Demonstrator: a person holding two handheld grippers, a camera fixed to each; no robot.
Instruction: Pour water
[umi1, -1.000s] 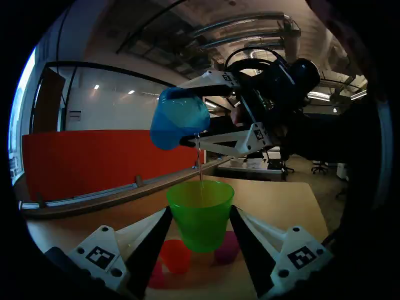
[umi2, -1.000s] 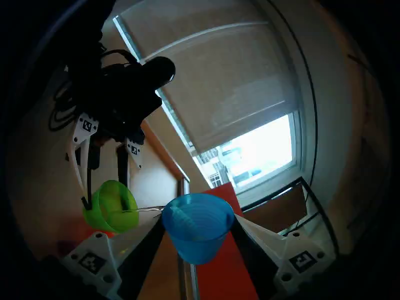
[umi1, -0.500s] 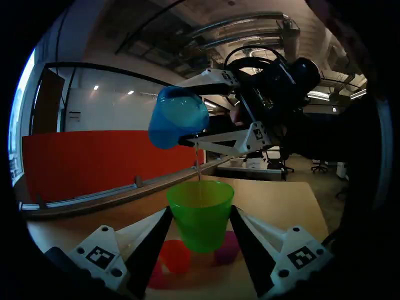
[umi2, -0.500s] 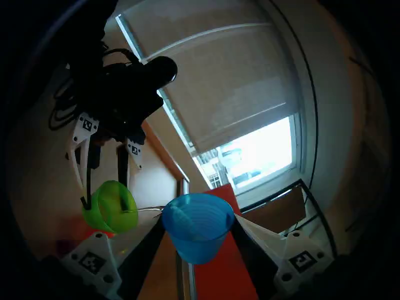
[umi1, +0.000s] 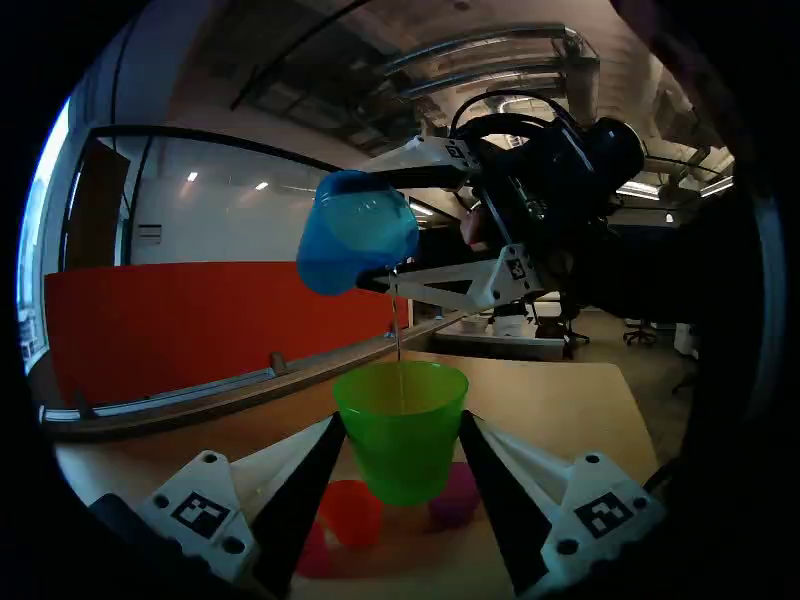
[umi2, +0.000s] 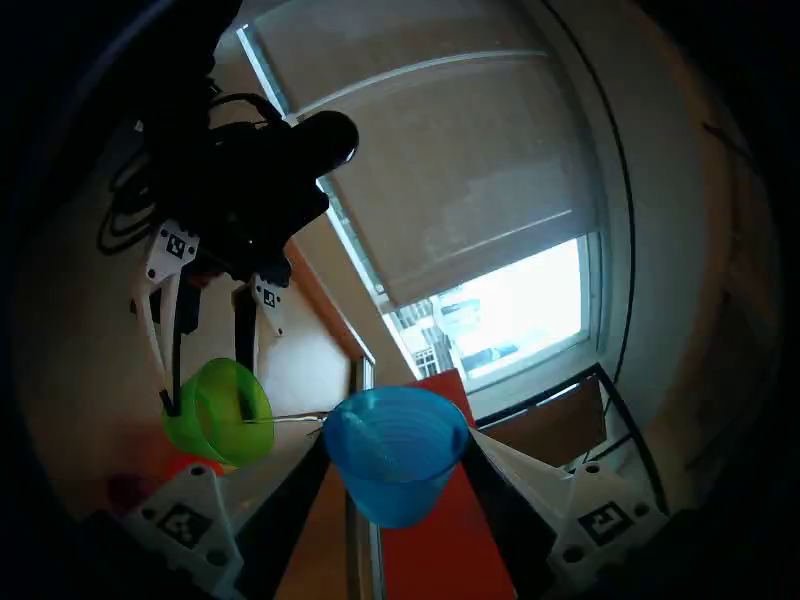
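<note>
In the left gripper view my left gripper (umi1: 402, 440) is shut on a translucent green cup (umi1: 401, 428), held upright above the wooden table (umi1: 560, 400). Above it the right gripper (umi1: 385, 228) holds a blue cup (umi1: 355, 233) tipped over, and a thin stream of water (umi1: 396, 325) falls from its rim into the green cup. In the right gripper view my right gripper (umi2: 397, 462) is shut on the blue cup (umi2: 394, 452), turned on its side. The left gripper (umi2: 205, 355) with the green cup (umi2: 217, 410) sits at the left there.
A red cup (umi1: 351, 512), a purple cup (umi1: 453, 495) and a pink one (umi1: 312, 552) stand on the table below the green cup. A red partition wall (umi1: 200, 320) runs behind the table. A bright window with a blind (umi2: 490, 310) is in the right gripper view.
The blue cup has tipped slightly further and shifted a little; the water keeps running into the green cup. My left gripper holds still.
</note>
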